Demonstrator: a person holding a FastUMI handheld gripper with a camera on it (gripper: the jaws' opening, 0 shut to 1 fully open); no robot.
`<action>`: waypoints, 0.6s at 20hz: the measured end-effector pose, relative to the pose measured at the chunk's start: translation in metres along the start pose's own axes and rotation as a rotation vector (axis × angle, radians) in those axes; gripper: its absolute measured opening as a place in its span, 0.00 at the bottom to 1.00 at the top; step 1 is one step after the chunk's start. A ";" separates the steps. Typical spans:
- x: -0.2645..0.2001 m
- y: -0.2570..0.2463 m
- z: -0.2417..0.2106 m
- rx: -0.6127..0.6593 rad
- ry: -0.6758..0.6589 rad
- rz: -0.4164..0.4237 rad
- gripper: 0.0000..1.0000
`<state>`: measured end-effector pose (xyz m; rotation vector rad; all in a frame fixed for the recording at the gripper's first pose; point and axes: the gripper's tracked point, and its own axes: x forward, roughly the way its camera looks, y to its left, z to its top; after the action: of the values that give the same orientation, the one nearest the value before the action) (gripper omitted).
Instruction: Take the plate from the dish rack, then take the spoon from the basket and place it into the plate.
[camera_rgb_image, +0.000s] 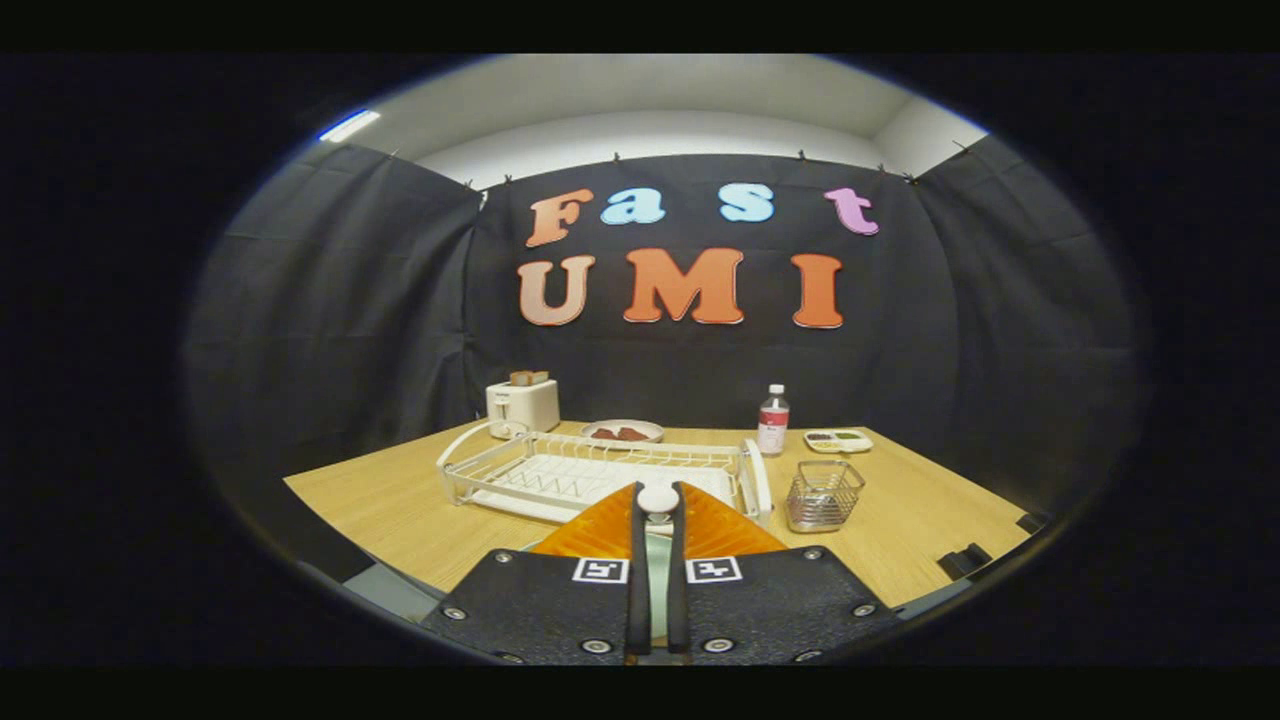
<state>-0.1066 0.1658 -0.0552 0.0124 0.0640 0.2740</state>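
Note:
My gripper (657, 492) is shut on a thin white spoon (657, 501). Its rounded end sticks out just past the fingertips, and a pale strip of its handle runs back between the fingers. Just beyond the fingers stands the white wire dish rack (560, 470) on the wooden table (400, 510). To the right of the rack, ahead of the right finger, stands a small metal mesh basket (823, 495), which looks empty. Whatever lies right under the fingers is hidden by the gripper.
Behind the rack stand a white toaster (523, 404) with bread in it, a shallow dish (622, 431) with reddish food, a plastic bottle (772, 420) and a small white tray (838, 440). Bare tabletop lies left of the rack and right of the basket.

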 end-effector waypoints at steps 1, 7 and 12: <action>0.003 0.006 -0.006 0.003 0.009 0.013 0.07; 0.017 0.034 -0.042 -0.014 0.042 0.075 0.07; 0.024 0.039 -0.060 -0.017 0.067 0.098 0.07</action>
<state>-0.0978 0.2104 -0.1161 -0.0102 0.1283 0.3728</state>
